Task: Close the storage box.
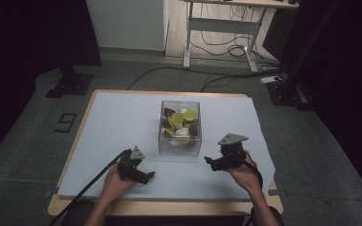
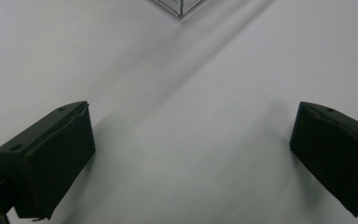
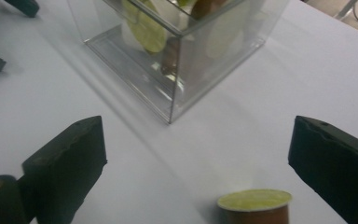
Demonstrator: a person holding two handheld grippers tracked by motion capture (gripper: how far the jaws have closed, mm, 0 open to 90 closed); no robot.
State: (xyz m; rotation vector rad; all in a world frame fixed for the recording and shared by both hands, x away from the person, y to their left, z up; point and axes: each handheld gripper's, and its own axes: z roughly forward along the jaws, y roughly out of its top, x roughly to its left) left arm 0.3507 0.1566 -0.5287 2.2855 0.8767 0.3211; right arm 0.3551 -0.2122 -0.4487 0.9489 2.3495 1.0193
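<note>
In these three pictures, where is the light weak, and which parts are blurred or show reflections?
High view: dim all round, the floor nearly black at both sides, and only the white table cover is bright. Left gripper view: soft diagonal shadows cross the cover. Right gripper view: the clear box shows reflections on its walls, and the capsule at the bottom edge is slightly blurred.

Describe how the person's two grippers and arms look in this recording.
Both are black handheld tools. The left gripper and the right gripper each carry a grey three-cornered plate on top and end in two blocky black jaws with slightly ragged pad edges. A black cable trails from each toward the person. Both forearms are bare, with no sleeves in view. No markings can be made out.
</note>
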